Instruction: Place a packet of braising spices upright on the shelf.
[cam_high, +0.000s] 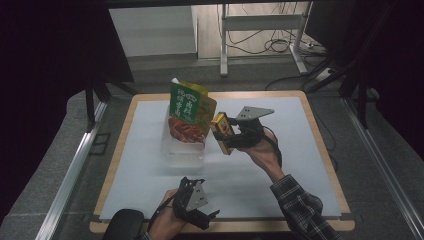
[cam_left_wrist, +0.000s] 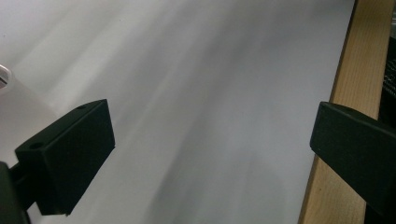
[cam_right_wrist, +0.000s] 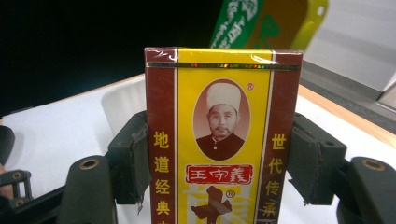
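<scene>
My right gripper (cam_high: 226, 136) is shut on a yellow and dark red packet (cam_high: 221, 131) (cam_right_wrist: 223, 135), held in the air just right of a clear plastic container (cam_high: 183, 149). In the right gripper view both jaws press the packet's sides. A green and orange food pouch (cam_high: 190, 111) (cam_right_wrist: 261, 22) stands upright in the container. My left gripper (cam_high: 209, 218) is open over the table's near edge; in the left gripper view its jaws stand wide apart above the white mat (cam_left_wrist: 201, 102) with nothing between them.
The white mat (cam_high: 280, 150) covers a wooden-edged table (cam_high: 118, 150). A grey floor surrounds it, with a metal frame and cables (cam_high: 260, 40) beyond the far edge. Dark curtains hang at both sides.
</scene>
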